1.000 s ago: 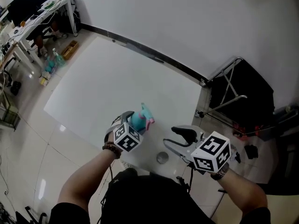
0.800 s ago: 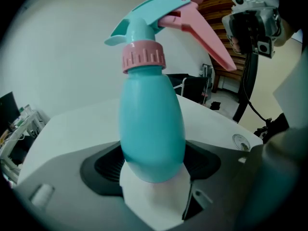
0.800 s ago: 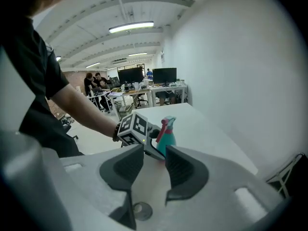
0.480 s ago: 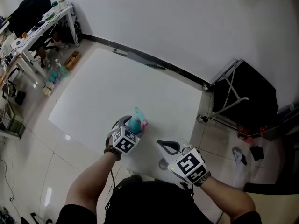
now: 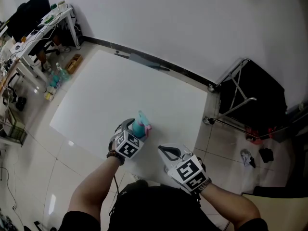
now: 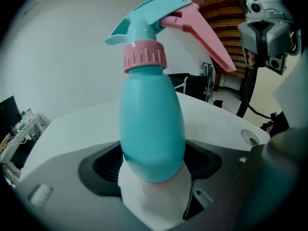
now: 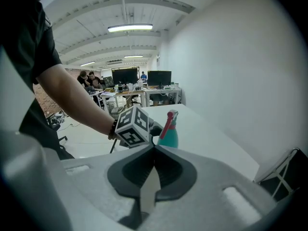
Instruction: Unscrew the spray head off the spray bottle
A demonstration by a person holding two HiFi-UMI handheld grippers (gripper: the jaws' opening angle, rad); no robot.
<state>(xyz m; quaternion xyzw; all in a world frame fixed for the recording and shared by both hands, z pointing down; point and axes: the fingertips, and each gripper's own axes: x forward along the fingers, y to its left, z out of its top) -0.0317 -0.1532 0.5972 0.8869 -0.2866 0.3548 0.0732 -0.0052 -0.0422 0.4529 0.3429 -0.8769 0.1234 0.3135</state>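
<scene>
Left gripper view puts the spray bottle (image 6: 151, 124) upright between the jaws of our left gripper (image 6: 153, 163). Its pads hug the lower belly at a wide setting, having just eased a touch wider. The bottle sits at the near edge of the tabletop (image 5: 120, 85), long axis vertical, with the pink collar (image 6: 143, 57) and spray head (image 6: 154, 13) on top and the trigger (image 6: 202, 37) slanting toward our right gripper (image 7: 154, 148). That gripper is closed tight on nothing and sits apart, with the bottle straight ahead of it. We judge it must open, then meet the collar from the side.
</scene>
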